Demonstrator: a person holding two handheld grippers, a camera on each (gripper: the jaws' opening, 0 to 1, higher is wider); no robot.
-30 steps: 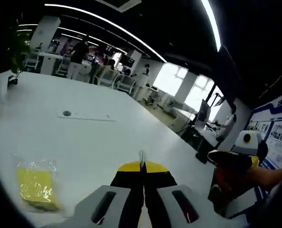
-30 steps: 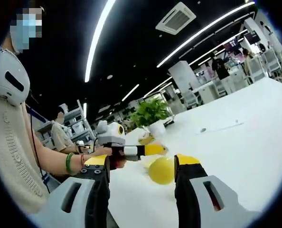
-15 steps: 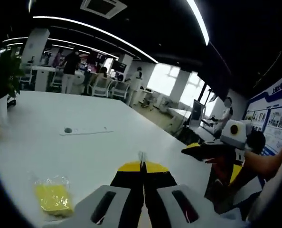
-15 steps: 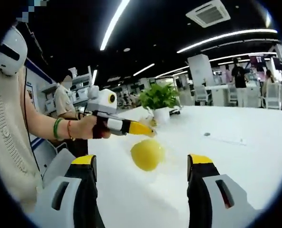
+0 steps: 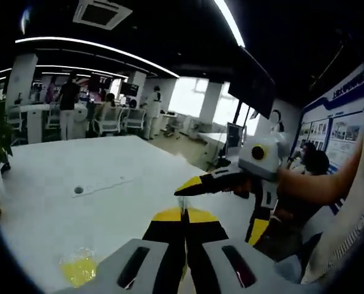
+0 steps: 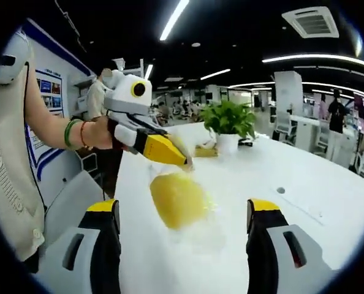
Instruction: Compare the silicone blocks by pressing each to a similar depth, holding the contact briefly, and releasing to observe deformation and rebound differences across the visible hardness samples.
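Note:
A yellow silicone block in a crinkled clear bag [image 5: 78, 269] lies on the white table [image 5: 108, 184], low and to the left of my left gripper [image 5: 183, 214], apart from it. That gripper's black and yellow jaws are pressed together with nothing visible between them. In the right gripper view the same bagged block [image 6: 176, 199] lies on the table [image 6: 261, 245] between my right gripper's [image 6: 183, 205] widely spread jaws, further off. The left gripper [image 6: 183, 162], held in a hand [image 6: 96, 131], hovers just above the block with its tips shut. In the left gripper view the right gripper [image 5: 219, 208] reaches in from the right, open.
A potted plant [image 6: 230, 119] stands further along the table, with a small yellow thing [image 6: 203, 150] beside it. A round cable hole [image 5: 78, 190] sits mid-table. People and chairs [image 5: 65, 110] are at the far end. A poster wall [image 5: 341, 128] lies to the right.
Both cameras have swung. The right gripper has come in closer, ahead of the left gripper's tips. In the right gripper view the bagged block looks nearer and the left gripper sits higher.

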